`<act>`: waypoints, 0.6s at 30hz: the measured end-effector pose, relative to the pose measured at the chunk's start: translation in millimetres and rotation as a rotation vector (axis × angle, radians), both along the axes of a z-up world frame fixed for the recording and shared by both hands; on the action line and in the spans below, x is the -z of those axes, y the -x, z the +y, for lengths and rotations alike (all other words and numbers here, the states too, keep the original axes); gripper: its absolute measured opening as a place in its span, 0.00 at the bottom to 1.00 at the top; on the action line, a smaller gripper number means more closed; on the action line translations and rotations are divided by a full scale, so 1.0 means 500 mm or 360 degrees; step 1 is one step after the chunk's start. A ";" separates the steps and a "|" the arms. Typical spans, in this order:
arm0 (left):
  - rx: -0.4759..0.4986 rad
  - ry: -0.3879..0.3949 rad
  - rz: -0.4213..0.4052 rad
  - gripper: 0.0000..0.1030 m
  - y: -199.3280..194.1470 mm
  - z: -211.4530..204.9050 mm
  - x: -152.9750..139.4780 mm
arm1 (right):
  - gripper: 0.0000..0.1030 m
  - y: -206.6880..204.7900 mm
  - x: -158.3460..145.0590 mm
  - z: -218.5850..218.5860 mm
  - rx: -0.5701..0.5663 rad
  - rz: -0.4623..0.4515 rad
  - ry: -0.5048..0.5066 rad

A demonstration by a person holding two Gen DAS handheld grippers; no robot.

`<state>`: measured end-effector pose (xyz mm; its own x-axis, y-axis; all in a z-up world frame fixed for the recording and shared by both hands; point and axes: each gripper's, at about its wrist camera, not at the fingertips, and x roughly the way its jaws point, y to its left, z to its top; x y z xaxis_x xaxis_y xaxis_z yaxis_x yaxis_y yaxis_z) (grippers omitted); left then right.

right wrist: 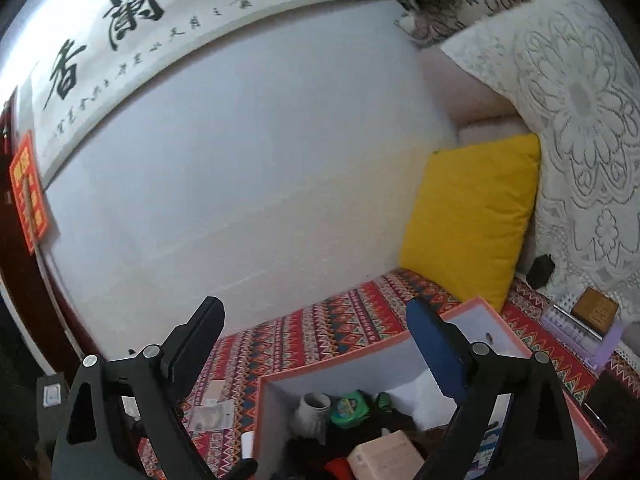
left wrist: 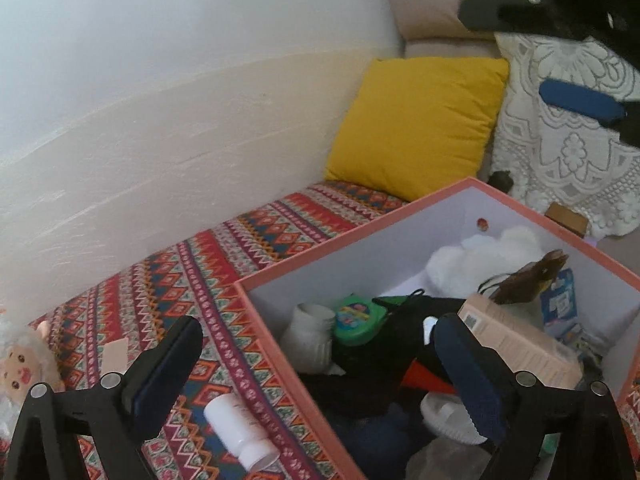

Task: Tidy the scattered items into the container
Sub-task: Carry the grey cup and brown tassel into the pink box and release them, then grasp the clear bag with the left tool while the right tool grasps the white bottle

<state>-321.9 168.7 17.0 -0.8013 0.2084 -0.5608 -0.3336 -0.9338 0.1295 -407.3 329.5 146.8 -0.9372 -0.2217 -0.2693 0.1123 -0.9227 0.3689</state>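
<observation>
An orange-rimmed box (left wrist: 280, 344) with white walls sits on a patterned cloth and holds several items: a white plush, a green round case (left wrist: 356, 320), a tan carton (left wrist: 516, 344), black fabric. My left gripper (left wrist: 316, 344) is open, straddling the box's near-left wall with nothing between its fingers. A white pill bottle (left wrist: 240, 432) lies on the cloth just outside the box, beside the left finger. A doll (left wrist: 18, 364) lies at the far left. My right gripper (right wrist: 316, 320) hangs open and empty above the box (right wrist: 496, 320); it also shows at the left wrist view's top right (left wrist: 560, 52).
A yellow cushion (left wrist: 420, 124) leans against the sofa back behind the box. A lace cover (left wrist: 568, 148) drapes the sofa at right. A brown block (right wrist: 596, 308) and a lilac tray (right wrist: 576, 336) lie right of the box. Flat packets (right wrist: 212, 416) lie on the cloth left of it.
</observation>
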 end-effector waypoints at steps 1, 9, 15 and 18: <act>-0.0008 0.0004 0.0007 0.94 -0.006 -0.006 -0.001 | 0.92 -0.012 -0.007 -0.014 -0.0009 0.0007 -0.0013; -0.0105 -0.0051 0.0032 0.94 -0.069 -0.089 -0.019 | 0.92 -0.087 -0.051 -0.135 -0.0059 0.0064 -0.0164; -0.0250 -0.0097 0.0011 0.95 -0.139 -0.213 -0.006 | 0.93 -0.141 -0.023 -0.277 -0.0190 -0.0008 -0.0310; -0.0390 -0.0093 -0.0016 0.95 -0.191 -0.327 0.029 | 0.92 -0.168 0.009 -0.359 -0.0265 -0.0032 -0.0423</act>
<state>-226.5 5.0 2.6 -0.8264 0.0409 -0.5615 -0.0973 -0.9927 0.0709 -323.2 150.1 142.1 -0.8877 -0.2911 -0.3568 0.2652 -0.9566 0.1208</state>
